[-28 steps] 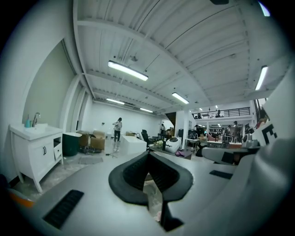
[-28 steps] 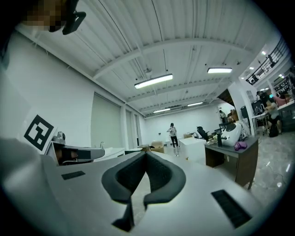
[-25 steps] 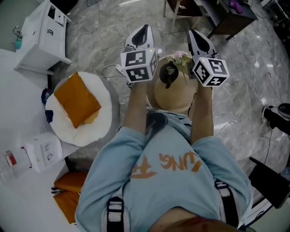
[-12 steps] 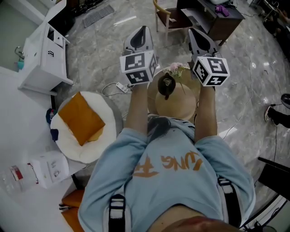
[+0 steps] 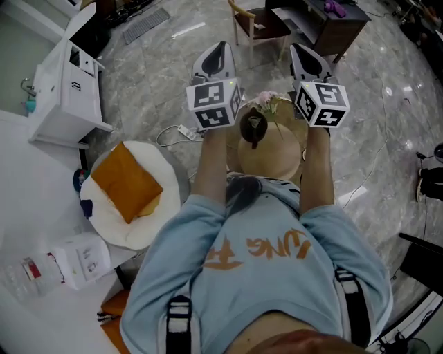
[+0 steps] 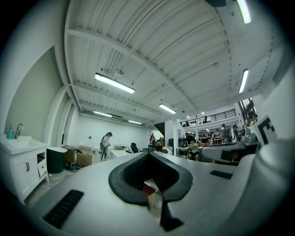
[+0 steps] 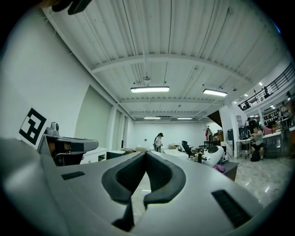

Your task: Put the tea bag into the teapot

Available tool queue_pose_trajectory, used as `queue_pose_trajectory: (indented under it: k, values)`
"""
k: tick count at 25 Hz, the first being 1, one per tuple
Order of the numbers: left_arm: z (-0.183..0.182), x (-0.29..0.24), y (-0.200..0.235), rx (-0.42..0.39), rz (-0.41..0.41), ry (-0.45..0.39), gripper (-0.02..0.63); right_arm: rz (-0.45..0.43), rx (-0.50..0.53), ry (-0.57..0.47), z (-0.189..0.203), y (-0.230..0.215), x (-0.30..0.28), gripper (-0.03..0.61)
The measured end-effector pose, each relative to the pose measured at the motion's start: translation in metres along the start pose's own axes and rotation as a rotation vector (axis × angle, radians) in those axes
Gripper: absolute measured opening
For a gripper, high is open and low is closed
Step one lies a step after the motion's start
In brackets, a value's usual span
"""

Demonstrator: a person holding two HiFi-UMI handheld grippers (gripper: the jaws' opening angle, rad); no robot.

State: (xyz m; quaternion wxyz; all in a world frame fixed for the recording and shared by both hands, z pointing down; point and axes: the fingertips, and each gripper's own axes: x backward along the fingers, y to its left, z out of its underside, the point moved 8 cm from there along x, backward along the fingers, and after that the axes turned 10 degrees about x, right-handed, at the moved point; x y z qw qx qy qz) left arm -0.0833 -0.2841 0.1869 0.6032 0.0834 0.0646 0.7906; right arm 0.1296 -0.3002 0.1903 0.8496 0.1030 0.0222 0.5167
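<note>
A dark teapot (image 5: 253, 128) stands on a small round wooden table (image 5: 277, 159), with a bunch of pink flowers (image 5: 266, 102) behind it. I see no tea bag in any view. My left gripper (image 5: 218, 50) and right gripper (image 5: 306, 52) are held up side by side above the table, left and right of the teapot, pointing forward. In the left gripper view the left gripper (image 6: 150, 156) has its jaws together at the tips. The right gripper (image 7: 145, 154) looks the same in its own view. Both views show only the room and ceiling past the jaws.
A round white seat with an orange cushion (image 5: 124, 183) is at the left. A white cabinet (image 5: 73, 76) stands at the far left. A wooden chair (image 5: 252, 21) and a dark desk (image 5: 325, 21) lie ahead. Cables (image 5: 183, 130) run over the marble floor.
The head view has drifted a little, so more of the chair and desk shows ahead. Both grippers stay raised in the same pose, jaws unchanged.
</note>
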Motion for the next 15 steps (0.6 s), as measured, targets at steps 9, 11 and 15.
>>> queue_pose_trajectory:
  k: [9,11,15]
  values:
    - [0.011,0.002,0.004,0.001,-0.005,0.025,0.025,0.006,-0.001,0.014,0.009,0.002,-0.001,0.011]
    - [0.013,0.002,0.007,0.004,-0.008,0.029,0.025,0.007,0.001,0.017,0.010,0.004,-0.002,0.011]
    - [0.018,0.003,0.015,0.011,-0.017,0.037,0.025,0.009,0.006,0.023,0.014,0.007,-0.003,0.011]
